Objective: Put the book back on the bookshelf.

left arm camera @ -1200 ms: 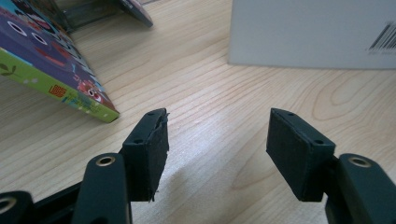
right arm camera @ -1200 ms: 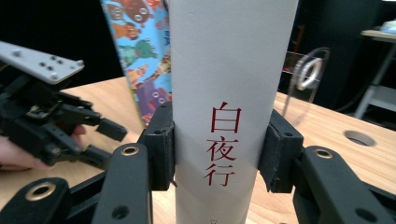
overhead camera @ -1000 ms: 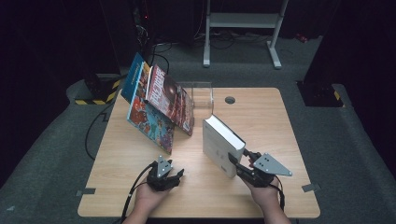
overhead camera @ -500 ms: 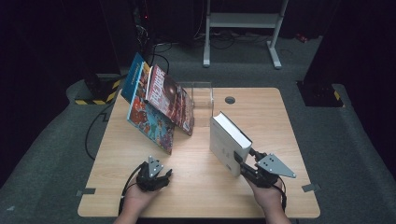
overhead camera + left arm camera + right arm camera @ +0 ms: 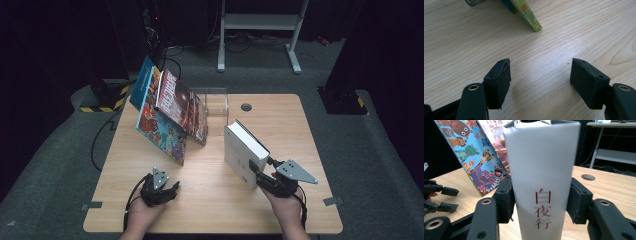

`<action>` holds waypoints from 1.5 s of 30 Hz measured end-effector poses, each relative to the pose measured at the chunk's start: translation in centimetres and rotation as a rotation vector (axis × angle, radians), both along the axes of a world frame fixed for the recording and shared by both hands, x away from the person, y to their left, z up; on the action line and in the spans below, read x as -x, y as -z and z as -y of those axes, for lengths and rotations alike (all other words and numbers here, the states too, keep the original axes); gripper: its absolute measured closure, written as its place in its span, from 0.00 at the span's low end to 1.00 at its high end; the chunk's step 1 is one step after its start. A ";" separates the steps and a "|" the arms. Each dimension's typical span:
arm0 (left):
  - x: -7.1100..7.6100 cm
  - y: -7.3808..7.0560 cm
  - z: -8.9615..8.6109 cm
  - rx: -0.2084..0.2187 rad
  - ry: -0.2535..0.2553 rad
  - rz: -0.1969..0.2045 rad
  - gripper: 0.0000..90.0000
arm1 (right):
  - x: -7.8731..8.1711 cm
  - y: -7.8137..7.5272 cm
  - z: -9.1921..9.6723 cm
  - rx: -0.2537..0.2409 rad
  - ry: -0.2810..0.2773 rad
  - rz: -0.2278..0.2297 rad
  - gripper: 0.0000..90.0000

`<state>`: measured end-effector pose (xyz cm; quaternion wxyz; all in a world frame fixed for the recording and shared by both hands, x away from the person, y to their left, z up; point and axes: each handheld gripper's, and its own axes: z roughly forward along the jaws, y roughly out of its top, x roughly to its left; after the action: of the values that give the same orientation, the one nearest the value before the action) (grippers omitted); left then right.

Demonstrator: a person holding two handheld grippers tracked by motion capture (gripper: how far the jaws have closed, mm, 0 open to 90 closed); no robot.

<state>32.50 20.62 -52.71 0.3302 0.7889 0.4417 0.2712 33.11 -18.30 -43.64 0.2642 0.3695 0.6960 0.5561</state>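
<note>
Now | right claw (image 5: 540, 202) clamps white book (image 5: 540, 170), spine "白夜行" | left claw (image 5: 540, 80) released, just widening

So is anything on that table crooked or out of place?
Mostly the white book: the right gripper holds it by the spine, tipped and off the table. The picture books slant against the clear stand. No spills or damage visible.

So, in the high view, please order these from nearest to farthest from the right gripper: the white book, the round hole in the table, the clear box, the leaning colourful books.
From the right gripper:
1. White book, between its fingers.
2. Round hole, straight behind the book.
3. Clear box, far centre; close to the hole, slightly farther.
4. Leaning colourful books, far left.
</note>
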 end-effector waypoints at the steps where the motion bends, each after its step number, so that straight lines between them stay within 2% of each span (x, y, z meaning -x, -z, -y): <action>1: 0.0 0.0 0.0 0.001 0.000 -0.003 0.37 | -0.1 -0.1 -0.1 0.007 0.003 0.005 0.54; 4: 0.0 0.0 -0.1 0.008 -0.003 -0.007 0.36 | -0.4 -0.2 -0.2 -0.006 -0.003 -0.007 0.53; 8: 0.0 0.0 -0.1 0.008 -0.004 -0.007 0.36 | -1.0 -0.7 -0.8 0.019 0.002 -0.067 0.50; 9: -0.1 0.0 -0.1 0.009 -0.004 -0.008 0.36 | -1.1 -0.8 -1.1 0.028 0.012 -0.070 0.50; 15: -0.1 0.0 -0.2 0.021 -0.004 -0.019 0.36 | -0.9 -0.8 -1.9 0.089 0.025 -0.018 0.54; 22: -0.2 0.0 -0.3 0.031 -0.005 -0.023 0.36 | -0.7 -0.7 -2.3 0.091 0.036 -0.007 0.59; 36: -0.4 0.0 -0.5 0.053 -0.002 -0.041 0.36 | -1.4 -1.5 -2.9 0.075 0.066 -0.038 0.60; 45: -0.5 0.0 -0.5 0.063 -0.007 -0.047 0.35 | -1.7 -1.9 -3.7 0.093 0.080 -0.034 0.60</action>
<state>32.97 21.14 -52.75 0.3435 0.7827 0.4604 0.2395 34.84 -14.63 -41.71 0.2914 0.3937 0.7100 0.5059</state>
